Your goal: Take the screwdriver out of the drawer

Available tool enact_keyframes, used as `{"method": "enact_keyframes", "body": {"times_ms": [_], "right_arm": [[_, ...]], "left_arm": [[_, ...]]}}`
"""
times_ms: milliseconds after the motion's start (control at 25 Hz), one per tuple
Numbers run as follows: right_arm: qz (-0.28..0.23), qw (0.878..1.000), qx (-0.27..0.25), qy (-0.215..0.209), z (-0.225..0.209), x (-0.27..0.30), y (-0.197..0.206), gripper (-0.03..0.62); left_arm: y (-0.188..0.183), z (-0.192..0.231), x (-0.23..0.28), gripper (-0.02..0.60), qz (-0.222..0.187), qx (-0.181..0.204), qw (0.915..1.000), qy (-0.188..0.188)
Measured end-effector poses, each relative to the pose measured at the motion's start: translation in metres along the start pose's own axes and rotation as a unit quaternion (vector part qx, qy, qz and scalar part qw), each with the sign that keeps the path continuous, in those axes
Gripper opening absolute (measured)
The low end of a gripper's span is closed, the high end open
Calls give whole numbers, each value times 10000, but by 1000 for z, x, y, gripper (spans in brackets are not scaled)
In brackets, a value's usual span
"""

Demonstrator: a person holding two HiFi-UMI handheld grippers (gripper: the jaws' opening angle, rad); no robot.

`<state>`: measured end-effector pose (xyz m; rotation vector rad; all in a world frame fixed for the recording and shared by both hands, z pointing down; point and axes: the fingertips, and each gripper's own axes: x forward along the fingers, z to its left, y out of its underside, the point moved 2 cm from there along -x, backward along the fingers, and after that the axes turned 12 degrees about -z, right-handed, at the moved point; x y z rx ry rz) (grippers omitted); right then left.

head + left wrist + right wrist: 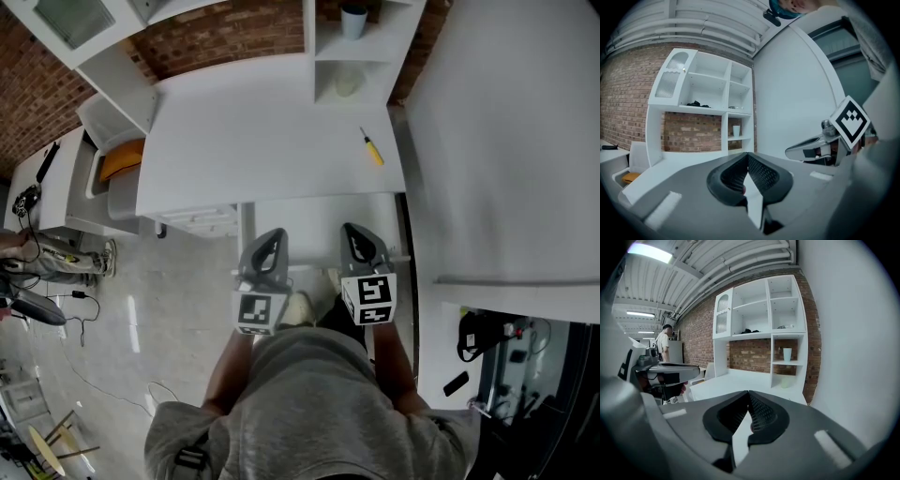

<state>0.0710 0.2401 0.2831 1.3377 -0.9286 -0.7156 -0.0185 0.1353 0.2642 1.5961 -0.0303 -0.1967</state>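
From the head view, a small yellow-handled screwdriver (372, 147) with a thin metal shaft is lying flat on the broad white table (262, 122), close to its right edge and just in front of the white open shelf unit (349, 56) standing at the back. The person in a grey sweater (309, 412) is holding the left tool (273, 234) and the right tool (352, 229) side by side below the table's front edge, each carrying a cube with black-and-white square markers, and both are sitting well apart from the screwdriver. In the left gripper view, the left tool (748, 155) is showing its two dark ribbed jaws pressed together at the tips with nothing between them; the right tool (788, 152) is reaching in from the right, level with it, and a pale cup (736, 130) is standing on a shelf before the red brick wall (691, 131). In the right gripper view, the right tool (749, 393) is likewise keeping its jaws fully together and empty, the left tool (696, 370) is showing at the left, and another person (663, 343) is standing far off beside the brick wall.
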Motion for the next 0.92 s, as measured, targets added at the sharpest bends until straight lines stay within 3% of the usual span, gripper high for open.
{"method": "enact_keyframes", "body": {"times_ms": [920], "right_arm": [[-3,10000,-75,11,0,16,0,3]], "left_arm": [[7,12,6,12,64,19,10000,4]]}}
